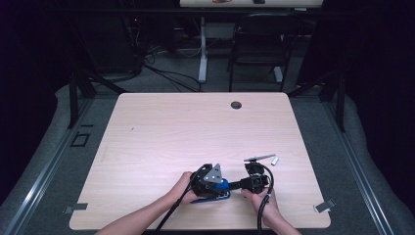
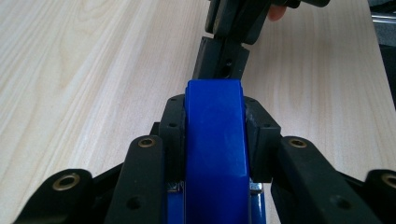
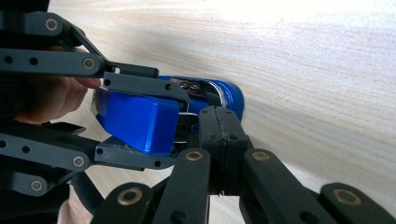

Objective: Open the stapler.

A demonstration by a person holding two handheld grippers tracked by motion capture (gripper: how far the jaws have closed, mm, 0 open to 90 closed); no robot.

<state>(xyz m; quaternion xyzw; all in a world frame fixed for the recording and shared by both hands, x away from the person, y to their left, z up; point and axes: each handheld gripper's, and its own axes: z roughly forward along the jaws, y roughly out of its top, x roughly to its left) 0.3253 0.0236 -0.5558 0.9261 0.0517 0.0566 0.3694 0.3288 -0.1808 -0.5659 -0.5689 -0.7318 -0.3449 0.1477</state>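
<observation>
Blue plastic stapler (image 2: 215,140) near the front edge of the pale wooden table (image 1: 161,127), clamped across its sides by the left gripper (image 2: 215,123). Right gripper (image 3: 219,128) clenched with jaws together, its tip touching the stapler's chrome front end. Silver metal bar (image 1: 260,157) and small silver block (image 1: 275,160) lying just beyond the right gripper, possibly a staple pusher and staples. Judged as mid-way: stapler secured and apparently opened; reloading and closing likely left to do.
</observation>
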